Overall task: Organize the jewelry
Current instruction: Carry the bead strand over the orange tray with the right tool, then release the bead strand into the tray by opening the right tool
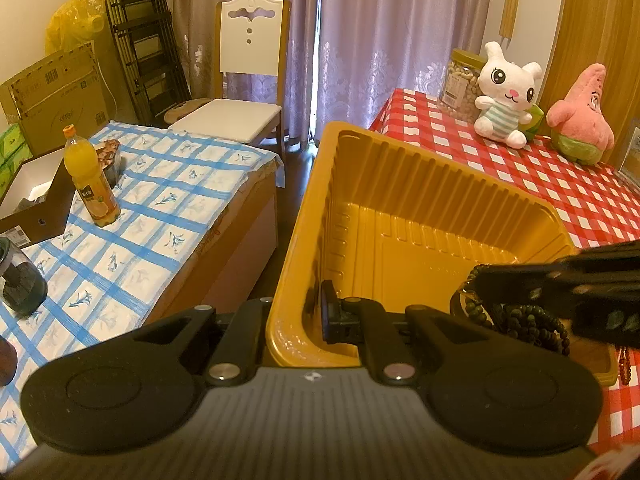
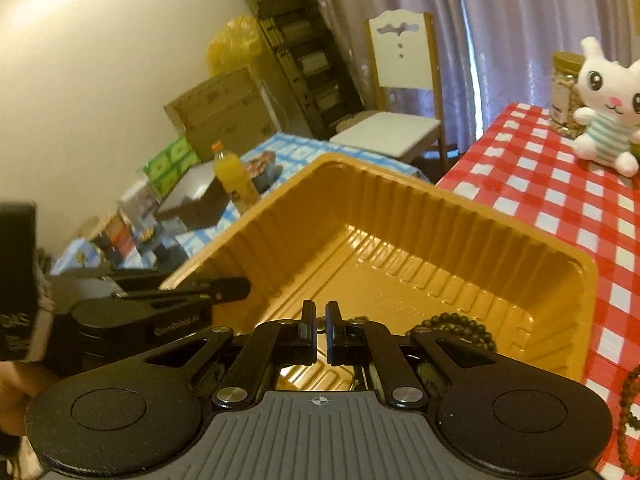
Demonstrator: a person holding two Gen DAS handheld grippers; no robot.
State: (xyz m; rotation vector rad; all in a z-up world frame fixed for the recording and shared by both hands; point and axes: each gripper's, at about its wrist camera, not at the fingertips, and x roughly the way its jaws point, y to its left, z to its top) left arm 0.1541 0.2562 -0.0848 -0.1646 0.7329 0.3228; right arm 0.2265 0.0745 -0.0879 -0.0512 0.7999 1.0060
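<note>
Red-checked tablecloth (image 2: 540,184) carries the gold tray (image 2: 400,216), whose near wall my left gripper (image 1: 296,312) pinches, while my right gripper (image 2: 320,332), jaws nearly closed, hangs over it, dark beads (image 2: 460,324) at two o'clock.

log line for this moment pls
left gripper shut on gold tray wall | right gripper shut over tray, holding dark bead bracelet | another bead strand on checked cloth
</note>
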